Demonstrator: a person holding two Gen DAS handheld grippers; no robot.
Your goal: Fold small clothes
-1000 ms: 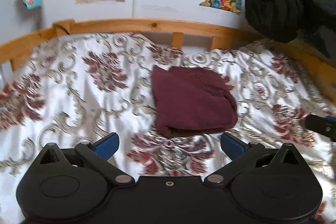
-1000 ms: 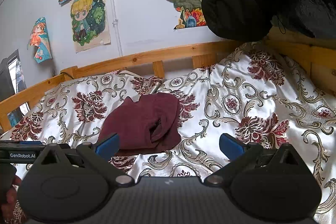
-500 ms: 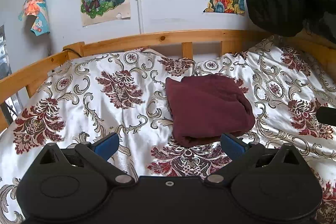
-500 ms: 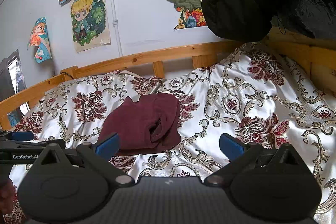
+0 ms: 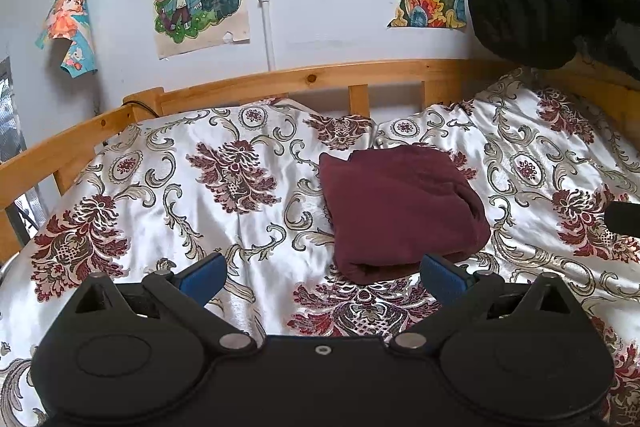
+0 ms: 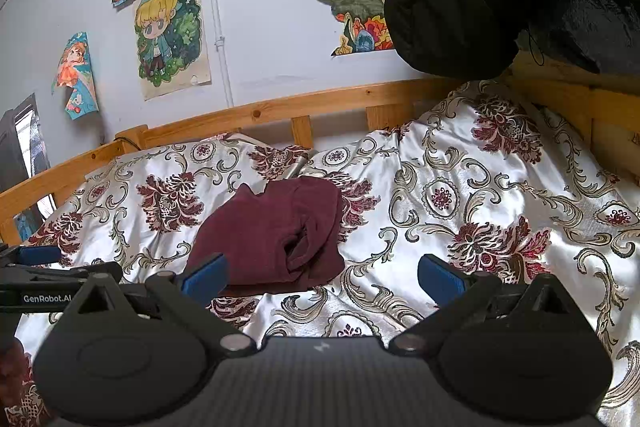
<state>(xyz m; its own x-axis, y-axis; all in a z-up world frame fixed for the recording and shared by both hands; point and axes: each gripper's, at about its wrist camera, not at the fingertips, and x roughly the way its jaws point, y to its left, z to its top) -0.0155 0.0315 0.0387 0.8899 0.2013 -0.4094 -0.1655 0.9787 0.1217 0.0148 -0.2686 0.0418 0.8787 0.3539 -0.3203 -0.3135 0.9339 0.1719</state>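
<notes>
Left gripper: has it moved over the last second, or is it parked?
Yes. The left gripper has pulled back and tilted up: in its own view the wooden bed rail and maroon folded garment sit lower, and more wall shows.

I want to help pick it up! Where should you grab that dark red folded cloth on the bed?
Probably the dark red folded cloth by its thick rolled near edge, coming from the front: that edge faces the open left gripper and bunches up off the flowered bedspread.

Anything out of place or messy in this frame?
Nothing serious. The folded maroon garment lies on the floral satin bedspread, its right side bunched open. Both tongs are open and empty.
</notes>
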